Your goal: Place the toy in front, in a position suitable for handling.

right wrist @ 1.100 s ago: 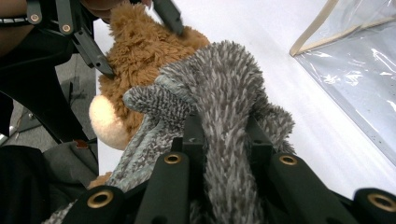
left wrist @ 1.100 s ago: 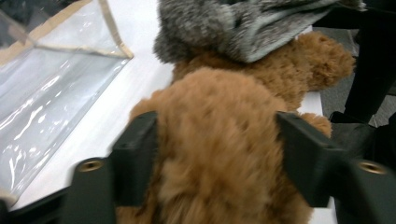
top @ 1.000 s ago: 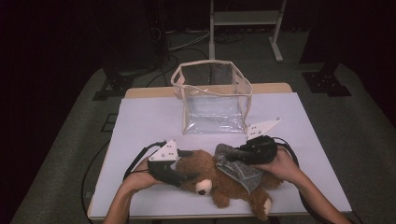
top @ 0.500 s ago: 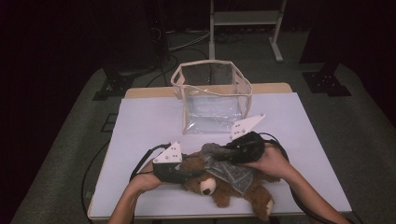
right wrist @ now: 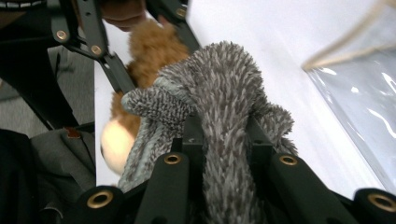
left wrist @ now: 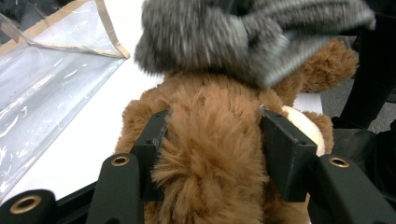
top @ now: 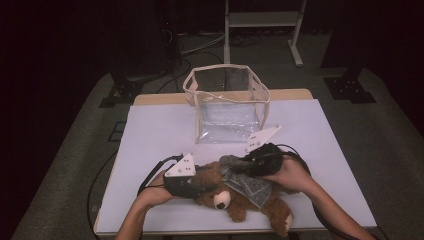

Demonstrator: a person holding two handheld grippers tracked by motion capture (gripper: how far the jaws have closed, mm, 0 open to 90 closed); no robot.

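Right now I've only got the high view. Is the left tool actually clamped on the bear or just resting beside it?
Observer: Clamped. The left gripper view shows the left tool with a brown furry part of the teddy bear between its jaws and both pads against the fur. The jaws have just been opening slightly. I can't tell which part of the bear it is.
Operator: Right tool on the bear too?
Observer: No. In the right gripper view the right tool is shut on a fold of the grey fuzzy cloth, with the fabric bunched up between its jaws.
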